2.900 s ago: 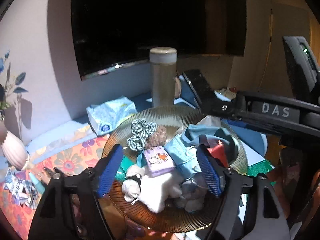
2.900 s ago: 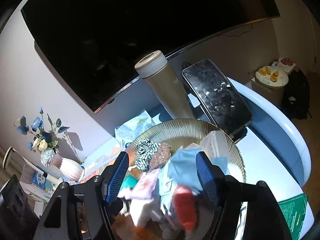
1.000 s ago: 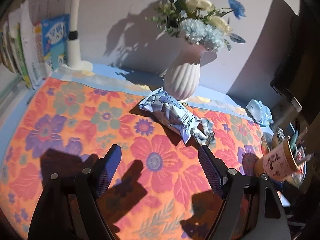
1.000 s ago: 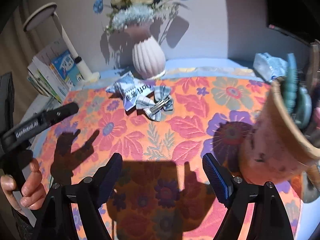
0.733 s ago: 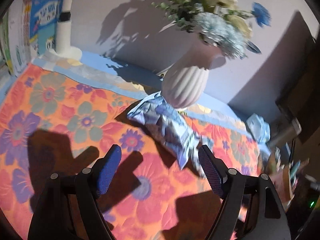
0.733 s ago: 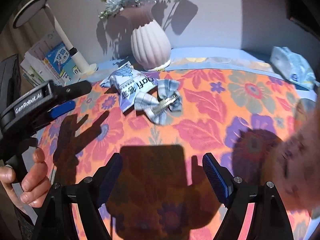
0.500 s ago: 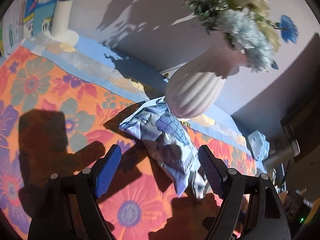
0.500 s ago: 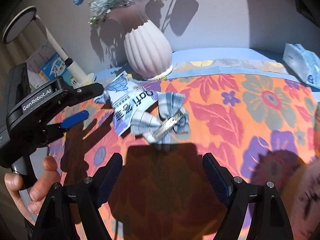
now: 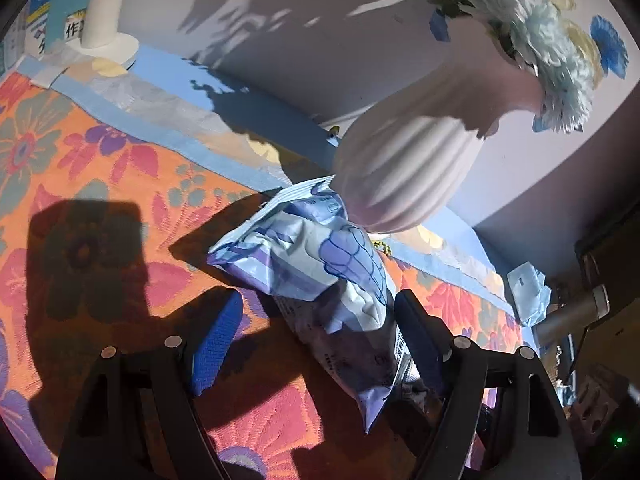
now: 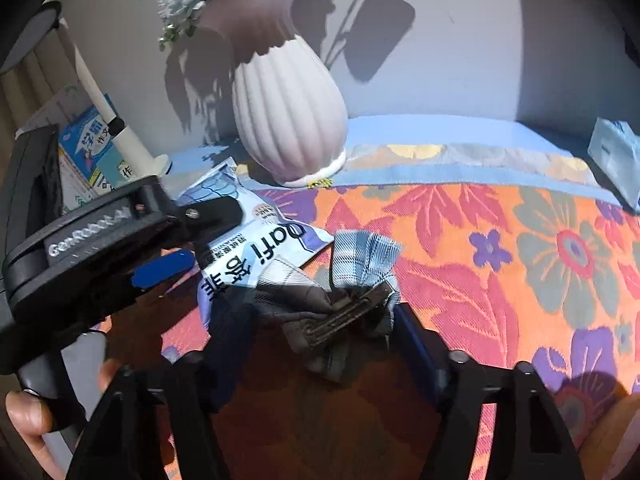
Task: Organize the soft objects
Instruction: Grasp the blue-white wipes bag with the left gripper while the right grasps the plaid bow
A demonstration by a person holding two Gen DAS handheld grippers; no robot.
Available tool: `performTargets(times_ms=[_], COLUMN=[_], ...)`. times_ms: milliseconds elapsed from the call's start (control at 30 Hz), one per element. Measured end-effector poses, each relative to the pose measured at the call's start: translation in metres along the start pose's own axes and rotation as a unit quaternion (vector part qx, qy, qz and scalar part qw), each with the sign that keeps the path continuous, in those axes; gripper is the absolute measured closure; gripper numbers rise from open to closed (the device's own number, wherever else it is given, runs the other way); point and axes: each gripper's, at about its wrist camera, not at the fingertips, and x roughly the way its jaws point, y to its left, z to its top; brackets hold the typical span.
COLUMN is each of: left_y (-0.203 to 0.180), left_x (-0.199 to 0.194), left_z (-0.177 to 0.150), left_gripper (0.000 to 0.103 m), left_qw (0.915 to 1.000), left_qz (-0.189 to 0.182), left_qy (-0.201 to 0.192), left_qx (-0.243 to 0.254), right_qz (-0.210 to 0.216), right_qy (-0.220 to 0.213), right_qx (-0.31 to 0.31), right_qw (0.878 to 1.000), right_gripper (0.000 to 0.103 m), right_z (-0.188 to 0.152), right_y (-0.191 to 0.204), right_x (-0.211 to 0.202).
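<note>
With both sets of jaws wide open and empty, the left gripper [image 9: 316,328] straddles the crinkly blue-and-white soft packet [image 9: 320,276] beside the ribbed white ceramic vase [image 9: 404,168], risking a knock, while the right gripper [image 10: 320,332] straddles the grey-blue plaid fabric bow clip [image 10: 340,292] on the floral tabletop [image 10: 520,260].

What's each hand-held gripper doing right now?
Left hand-held gripper: open, straddling the blue snack packet.
Right hand-held gripper: open, around the plaid bow clip.
</note>
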Motion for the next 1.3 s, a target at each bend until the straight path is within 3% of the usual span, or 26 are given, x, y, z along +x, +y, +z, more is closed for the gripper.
performTargets(times_ms=[67,200,467,567,833,933,1000,1067,1100,1133,1167,1233,1300], left_y=[-0.004,-0.013,-0.019,-0.022,-0.009,0.001,0.009,0.019,0.022,0.026,0.028,0.035,0.037], left_x=[0.000,-0.006,-0.041,-0.062,-0.103,-0.109,-0.112,-0.115,-0.116,-0.116,-0.116,-0.116,-0.118], left_z=[0.000,-0.003,-0.018,-0.035,-0.084,-0.087,-0.086,-0.084,-0.084,-0.085,-0.086,-0.086,-0.087], left_gripper=[0.049,0.064,0.072,0.072,0.070,0.059,0.059,0.059,0.059,0.055,0.034,0.008,0.008], left_qw=[0.9999,0.9989,0.9966,0.9929,0.9721,0.9721,0.9748,0.9789,0.9806,0.9826,0.9839,0.9896,0.9924], left_qz=[-0.006,-0.011,-0.024,-0.020,-0.032,-0.022,-0.025,-0.025,-0.025,-0.026,-0.023,0.010,0.017], left_qy=[-0.002,-0.010,-0.011,-0.006,0.058,0.066,0.073,0.072,0.070,0.070,0.069,0.049,0.029], left_qx=[0.014,0.044,0.078,0.117,0.225,0.224,0.209,0.190,0.181,0.170,0.163,0.135,0.118], right_qz=[-0.004,0.010,0.018,0.024,0.029,0.029,0.040,0.052,0.056,0.056,0.054,0.037,0.019], right_qy=[-0.004,-0.015,-0.038,-0.034,-0.013,0.004,0.023,0.032,0.028,0.026,0.027,0.032,0.036], right_qx=[-0.003,0.004,-0.014,-0.019,-0.049,-0.041,-0.021,-0.002,0.004,0.006,0.007,0.011,0.023], right_qw=[1.000,1.000,0.999,0.999,0.998,0.999,0.999,0.998,0.998,0.998,0.998,0.999,0.999], right_gripper=[0.056,0.066,0.068,0.069,0.069,0.068,0.064,0.039,0.035,0.035,0.035,0.035,0.035], right_z=[-0.002,-0.005,-0.031,-0.047,-0.087,-0.096,-0.096,-0.092,-0.090,-0.089,-0.087,-0.080,-0.074], right_y=[0.000,-0.005,-0.014,-0.017,-0.015,-0.017,-0.020,-0.020,-0.018,-0.016,-0.013,-0.009,-0.009], right_x=[-0.001,-0.009,-0.046,-0.063,-0.097,-0.096,-0.093,-0.090,-0.090,-0.090,-0.088,-0.079,-0.070])
